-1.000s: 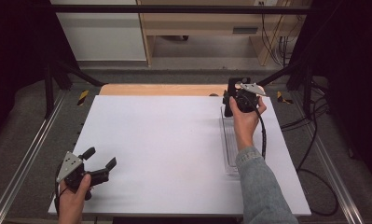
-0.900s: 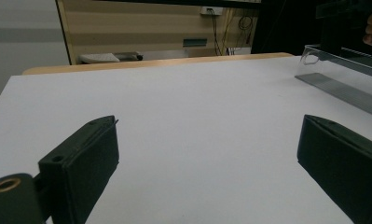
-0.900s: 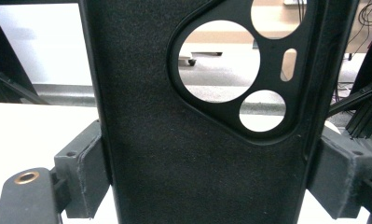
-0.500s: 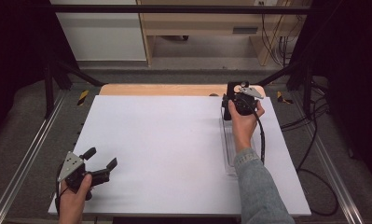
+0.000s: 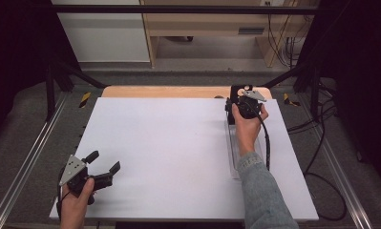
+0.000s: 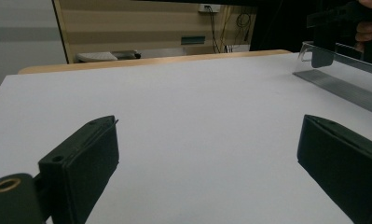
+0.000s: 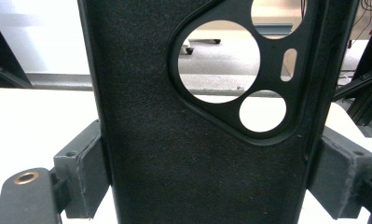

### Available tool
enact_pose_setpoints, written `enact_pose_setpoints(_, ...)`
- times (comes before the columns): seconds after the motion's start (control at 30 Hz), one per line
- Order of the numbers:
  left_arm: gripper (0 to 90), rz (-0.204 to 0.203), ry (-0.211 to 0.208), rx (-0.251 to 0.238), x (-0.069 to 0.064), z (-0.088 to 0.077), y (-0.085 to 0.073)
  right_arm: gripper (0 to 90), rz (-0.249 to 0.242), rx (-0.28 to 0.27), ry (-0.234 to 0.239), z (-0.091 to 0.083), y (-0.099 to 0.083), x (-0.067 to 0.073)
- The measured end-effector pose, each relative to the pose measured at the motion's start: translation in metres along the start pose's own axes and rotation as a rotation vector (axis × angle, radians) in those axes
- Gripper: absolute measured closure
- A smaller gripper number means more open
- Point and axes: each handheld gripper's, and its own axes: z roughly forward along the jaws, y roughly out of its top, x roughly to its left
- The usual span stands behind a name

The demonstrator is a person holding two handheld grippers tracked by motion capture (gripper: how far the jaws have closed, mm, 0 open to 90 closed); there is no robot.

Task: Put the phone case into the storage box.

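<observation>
**Item: black phone case** (image 7: 174, 140), flat, with round camera cut-outs.
Location: far right corner of the table (image 5: 169, 143), held upright just above the far end of the clear tray (image 5: 232, 152).

**Right gripper** (image 5: 243, 101): jaws set wide and clamped on the two long edges of the case, with the pads (image 7: 88, 175) pressed against its sides. Change over the last second: almost none. The grip is the same width and the hand has only shifted slightly over the same corner. Whether the case touches the tray cannot be told.

**Left gripper** (image 5: 103, 162): near left corner of the table, jaws wide and nothing between them. It has not moved.

**Clear tray**: lies along the right edge of the table and looks empty from above.

**Assessment:** the case is firmly held and seems poised over the tray. The work appears paused at the point of setting it in or carrying it off, with the left gripper idle and well apart.
</observation>
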Motion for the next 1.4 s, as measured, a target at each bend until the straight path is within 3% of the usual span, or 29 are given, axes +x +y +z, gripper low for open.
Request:
enact_pose_setpoints(0.87, 5.5, 0.005, -0.007, 0.003, -0.0008, 0.0006, -0.0001, 13.5, 0.001, 0.028, 0.012, 0.0049, -0.0049, 0.0007)
enact_pose_setpoints(1.03, 5.5, 0.005, -0.008, 0.003, -0.0008, 0.0007, -0.0001, 13.4, -0.010, 0.017, -0.017, 0.0055, -0.0052, 0.0025)
enact_pose_setpoints(1.4, 5.5, 0.006, -0.010, 0.005, -0.0011, 0.0012, -0.0002, 13.4, -0.011, 0.022, -0.019, 0.0081, -0.0090, 0.0023)
